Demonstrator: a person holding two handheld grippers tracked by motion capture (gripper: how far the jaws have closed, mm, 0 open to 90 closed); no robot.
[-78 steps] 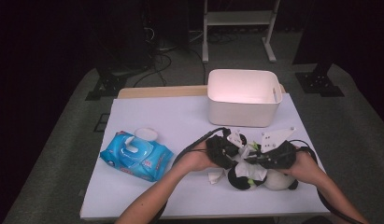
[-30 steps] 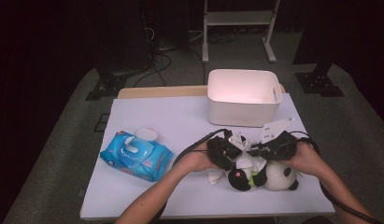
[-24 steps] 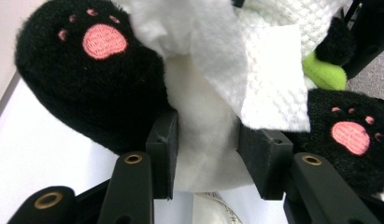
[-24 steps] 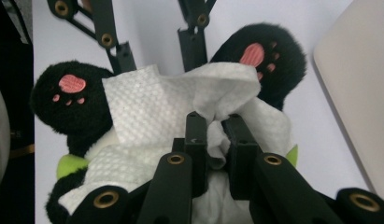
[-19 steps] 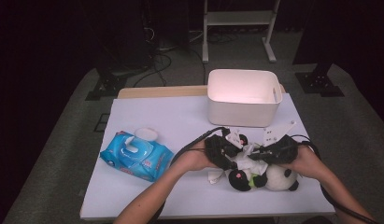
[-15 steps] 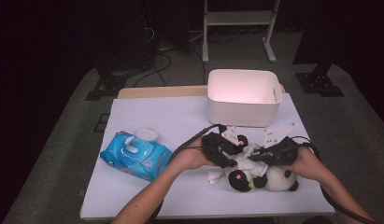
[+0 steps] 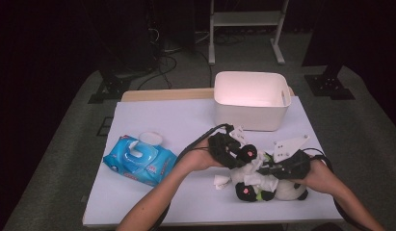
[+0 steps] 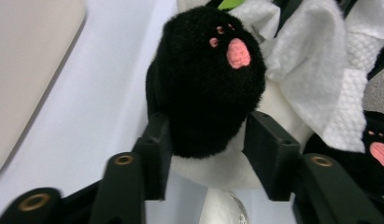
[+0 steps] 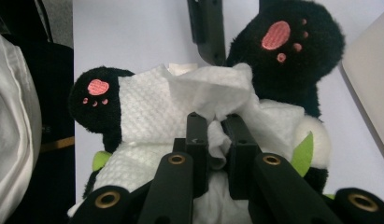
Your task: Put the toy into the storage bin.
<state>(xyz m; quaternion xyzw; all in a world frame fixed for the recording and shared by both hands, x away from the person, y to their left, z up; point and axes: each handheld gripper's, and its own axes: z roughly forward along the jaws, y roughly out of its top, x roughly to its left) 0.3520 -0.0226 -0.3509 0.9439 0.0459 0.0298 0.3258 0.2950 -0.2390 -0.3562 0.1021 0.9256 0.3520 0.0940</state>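
In the high view, a panda plush toy (image 7: 270, 185) lies on its back at the near right of the white bench (image 7: 166, 120), with a white wet wipe (image 7: 256, 173) spread over its belly. The left gripper (image 7: 236, 153) reaches in from the left and meets the toy's raised black paw (image 7: 247, 153); the right gripper (image 7: 275, 169) comes from the right and sits over the wipe. A blue pack of wet wipes (image 7: 139, 161) with its round lid flipped open lies well apart at the left, and a white plastic bin (image 7: 251, 100) stands behind the toy toward the far edge. A crumpled scrap of tissue (image 7: 221, 181) rests just beside the toy's left side.

In the left gripper view, the black paw (image 8: 206, 77) with pink pads stands between the two jaws, whose pads press on its lower sides; the jaws have just been opening a little, yet they hold the paw. The wet wipe (image 8: 316, 70) hangs to the right of it.

In the right gripper view, the jaws are nearly closed and pinch a fold of the wet wipe (image 9: 213, 112) above the toy's belly. One black paw (image 9: 285, 56) rises at upper right, another (image 9: 98, 105) at left, and a jaw of the left gripper (image 9: 208, 30) touches the upper paw.
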